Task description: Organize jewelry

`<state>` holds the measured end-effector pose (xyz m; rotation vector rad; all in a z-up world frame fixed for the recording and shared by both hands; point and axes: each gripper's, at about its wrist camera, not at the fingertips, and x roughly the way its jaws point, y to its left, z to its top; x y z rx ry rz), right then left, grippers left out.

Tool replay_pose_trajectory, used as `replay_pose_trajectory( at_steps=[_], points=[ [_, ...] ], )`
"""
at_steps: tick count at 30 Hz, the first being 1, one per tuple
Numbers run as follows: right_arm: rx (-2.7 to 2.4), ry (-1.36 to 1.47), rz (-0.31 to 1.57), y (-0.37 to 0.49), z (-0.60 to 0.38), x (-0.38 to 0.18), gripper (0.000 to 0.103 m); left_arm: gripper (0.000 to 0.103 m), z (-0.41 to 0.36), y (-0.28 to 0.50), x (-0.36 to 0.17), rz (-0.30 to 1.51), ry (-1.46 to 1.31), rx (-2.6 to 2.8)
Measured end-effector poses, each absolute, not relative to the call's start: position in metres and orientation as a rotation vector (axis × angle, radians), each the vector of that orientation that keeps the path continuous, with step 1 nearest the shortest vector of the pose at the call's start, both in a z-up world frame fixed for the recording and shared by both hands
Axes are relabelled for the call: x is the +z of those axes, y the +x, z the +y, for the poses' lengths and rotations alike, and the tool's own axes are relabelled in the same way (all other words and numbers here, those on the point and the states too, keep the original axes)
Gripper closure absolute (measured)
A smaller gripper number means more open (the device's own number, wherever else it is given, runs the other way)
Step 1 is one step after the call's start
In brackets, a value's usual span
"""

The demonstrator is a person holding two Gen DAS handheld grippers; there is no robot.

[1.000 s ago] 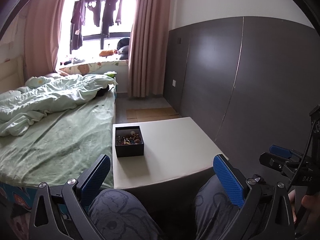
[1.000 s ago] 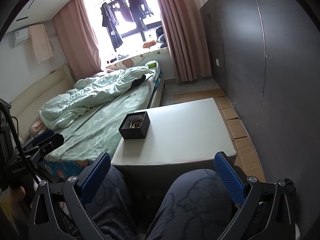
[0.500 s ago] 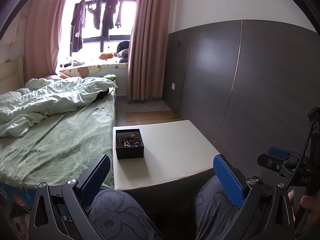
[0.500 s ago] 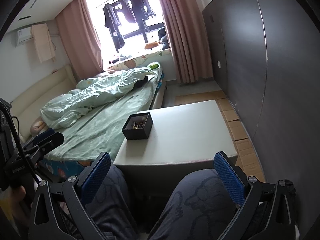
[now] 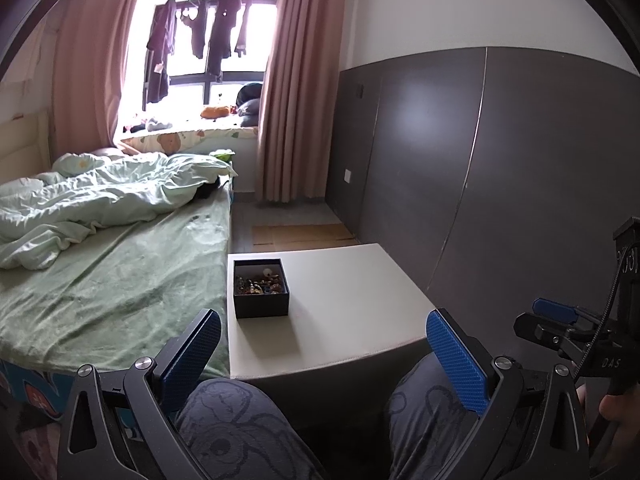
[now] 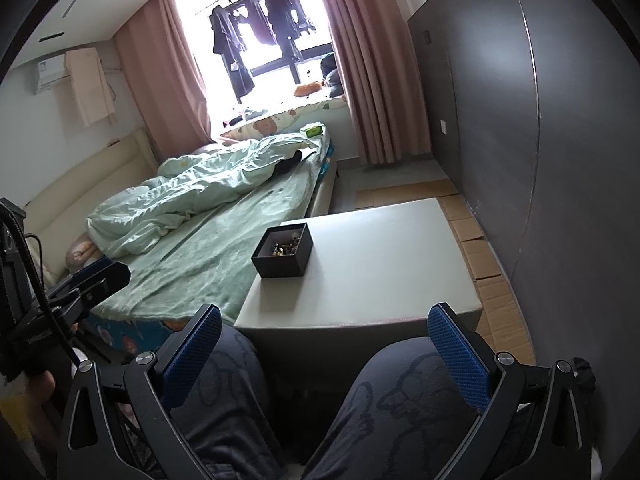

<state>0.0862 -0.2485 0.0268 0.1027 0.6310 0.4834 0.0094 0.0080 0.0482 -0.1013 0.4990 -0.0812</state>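
Both pairs of fingers are spread wide apart and nothing is held between them. On the left gripper (image 5: 324, 354), flat blue pads with a fine ribbed texture are carried on black angular frames with silver bolts; the right gripper (image 6: 325, 350) is built the same way. Each is held low over the person's knees (image 5: 240, 424), which are covered in dark grey fabric printed with faint cartoon outlines. In the left wrist view the right gripper is also seen at the far right edge, held by a hand (image 5: 616, 404).

A low white table (image 5: 352, 312) with a smooth matte top and a square outline stands in front of the knees, pressed against the side of the bed (image 5: 104, 288). A small black box (image 5: 261, 288), square, lidless and matte like cardboard, is placed near the table's left edge, towards the far left corner. A tangled heap of jewelry (image 5: 260, 282), small metallic and beaded pieces, is seen inside; single items cannot be told apart. The box is well apart from both grippers.

The bed is covered with a pale green sheet, and a crumpled light green quilt (image 5: 92, 200) lies across its far part. Flattened cardboard (image 6: 484, 264) lies on the floor to the table's right, along a dark grey panelled wall (image 5: 460, 152). Pink pleated curtains (image 5: 296, 88) frame the bright window.
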Motion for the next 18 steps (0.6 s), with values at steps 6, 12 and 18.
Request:
replay_pose_trajectory(
  at_steps=[6,12,18],
  points=[
    [0.486,0.103,0.627,0.0853,-0.2469,0.0274,0.000,0.000,0.0075,0.0062,0.0509,0.490,-0.097,-0.081],
    [0.487,0.102,0.629,0.0846,-0.2466,0.0271,0.000,0.000,0.0077,0.0047,0.0516,0.489,-0.100,-0.088],
    [0.481,0.098,0.631,0.0845,-0.2441,0.0243,0.000,0.000,0.0103,0.0035,0.0555,0.463,-0.110,-0.072]
  ],
)
